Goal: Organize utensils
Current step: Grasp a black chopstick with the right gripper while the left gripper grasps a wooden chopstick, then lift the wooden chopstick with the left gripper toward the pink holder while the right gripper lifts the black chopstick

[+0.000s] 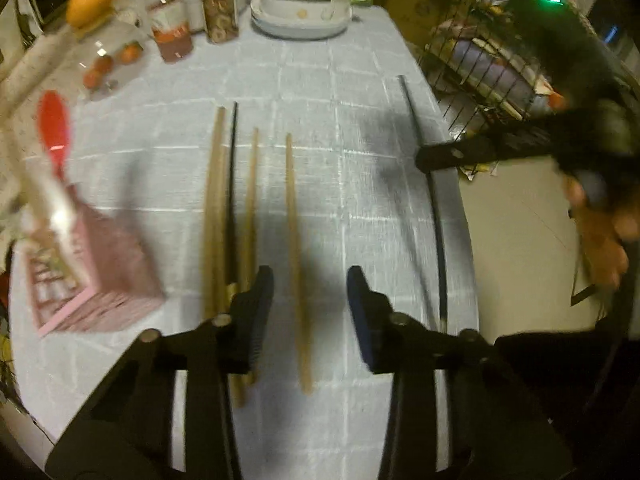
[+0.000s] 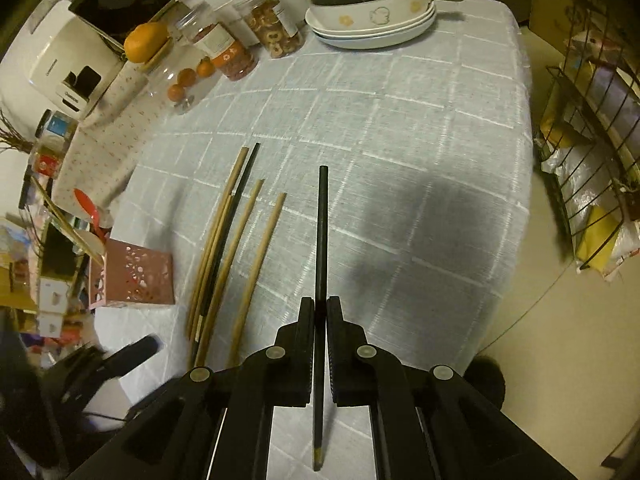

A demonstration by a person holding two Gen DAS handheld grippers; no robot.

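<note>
Three wooden chopsticks and a black one (image 1: 231,184) lie side by side on the blue checked tablecloth (image 1: 340,92). My left gripper (image 1: 310,294) stands open over the rightmost wooden chopstick (image 1: 295,240), a gap on each side of it. My right gripper (image 2: 321,305) is shut on a second black chopstick (image 2: 322,220), held off the cloth; it shows at the right as right gripper (image 1: 426,160) with that chopstick (image 1: 434,208). A pink perforated utensil holder (image 2: 136,276) with a red spoon (image 2: 86,202) stands left of the chopsticks (image 2: 224,248). The left gripper (image 2: 136,354) appears bottom left.
Jars (image 2: 236,56) of food, a jar (image 2: 180,76) with small oranges and stacked white plates (image 2: 372,36) bearing a dark squash line the far side. A wire rack (image 2: 592,152) stands beyond the table's right edge (image 2: 516,200). Clutter sits left of the holder (image 1: 108,272).
</note>
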